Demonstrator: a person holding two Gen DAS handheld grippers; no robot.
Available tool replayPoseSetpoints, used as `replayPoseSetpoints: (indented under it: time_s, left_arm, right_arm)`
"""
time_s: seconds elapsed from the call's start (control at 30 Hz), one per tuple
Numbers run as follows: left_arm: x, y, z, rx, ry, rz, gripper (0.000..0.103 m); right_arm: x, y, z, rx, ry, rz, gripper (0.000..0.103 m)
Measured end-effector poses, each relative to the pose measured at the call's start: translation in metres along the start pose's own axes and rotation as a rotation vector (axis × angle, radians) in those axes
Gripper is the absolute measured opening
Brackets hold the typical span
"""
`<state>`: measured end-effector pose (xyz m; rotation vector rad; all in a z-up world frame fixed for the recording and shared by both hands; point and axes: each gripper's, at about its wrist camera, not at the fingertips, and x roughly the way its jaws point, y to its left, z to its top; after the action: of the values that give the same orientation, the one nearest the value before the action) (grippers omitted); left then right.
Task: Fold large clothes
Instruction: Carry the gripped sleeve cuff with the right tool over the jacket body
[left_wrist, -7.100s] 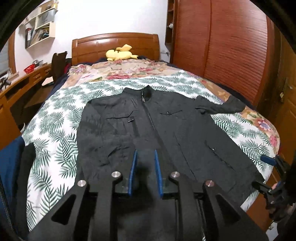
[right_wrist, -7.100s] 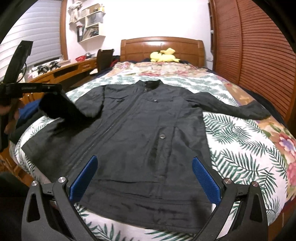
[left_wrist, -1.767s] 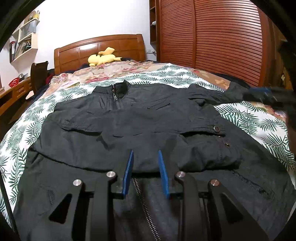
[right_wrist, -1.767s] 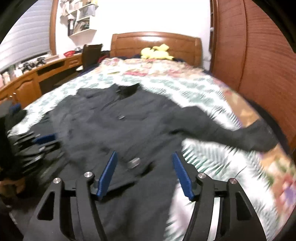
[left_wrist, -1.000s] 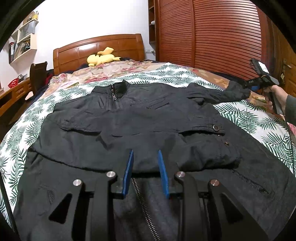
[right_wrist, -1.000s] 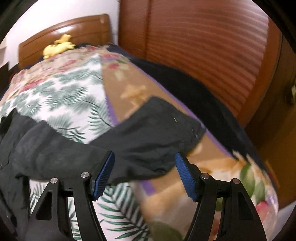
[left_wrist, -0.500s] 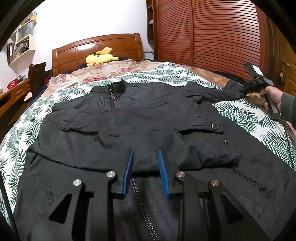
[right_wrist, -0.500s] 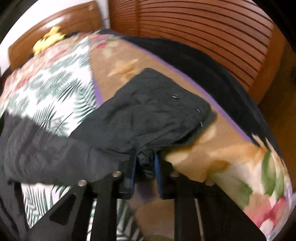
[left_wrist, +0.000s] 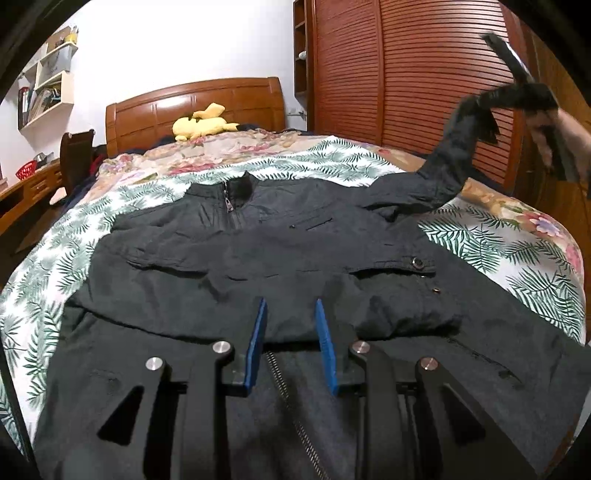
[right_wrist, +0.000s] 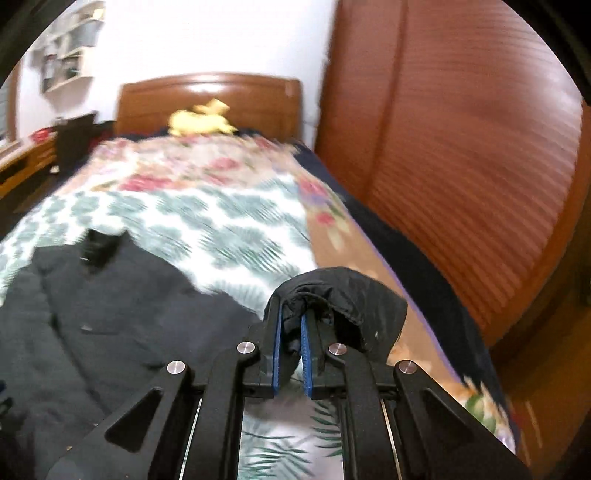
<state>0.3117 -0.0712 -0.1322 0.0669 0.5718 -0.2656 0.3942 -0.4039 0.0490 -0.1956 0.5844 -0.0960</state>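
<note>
While the right gripper (right_wrist: 291, 332) pinches the cuff (right_wrist: 343, 291), the soft, limp jacket (left_wrist: 280, 266) drapes; the left gripper (left_wrist: 290, 328) hovers part-open over its middle.

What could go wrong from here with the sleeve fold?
1. The right gripper pinches only the bunched cuff of the sleeve; it could slip out mid-swing.
2. The left gripper hovers partly open above the jacket, pinning nothing, so the body may drag sideways.

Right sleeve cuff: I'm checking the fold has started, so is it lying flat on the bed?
No, the right gripper has the sleeve cuff pinched in its jaws, lifted clear above the bed.
</note>
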Motion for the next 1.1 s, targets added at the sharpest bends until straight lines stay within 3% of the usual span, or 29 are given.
replayPoseSetpoints:
  time_s: [0.23, 0.43, 0.63, 0.83, 1.1]
  left_arm:
    - [-0.038, 0.016, -0.004, 0.003, -0.033, 0.021, 0.025]
    - [-0.059, 0.039, -0.007, -0.026, -0.053, 0.043, 0.025]
    - [-0.068, 0.051, -0.004, -0.067, -0.065, 0.032, 0.025]
    - [-0.073, 0.050, -0.004, -0.058, -0.072, 0.030, 0.025]
    - [-0.071, 0.051, -0.006, -0.064, -0.060, 0.055, 0.025]
  right_arm:
    - [-0.058, 0.094, 0.036, -0.119, -0.101, 0.152, 0.006]
    - [-0.082, 0.166, 0.026, -0.198, -0.119, 0.276, 0.006]
    - [-0.078, 0.208, -0.016, -0.172, -0.026, 0.366, 0.006]
    - [-0.065, 0.227, -0.077, -0.137, 0.097, 0.391, 0.007]
    - [-0.057, 0.233, -0.140, -0.068, 0.152, 0.446, 0.011]
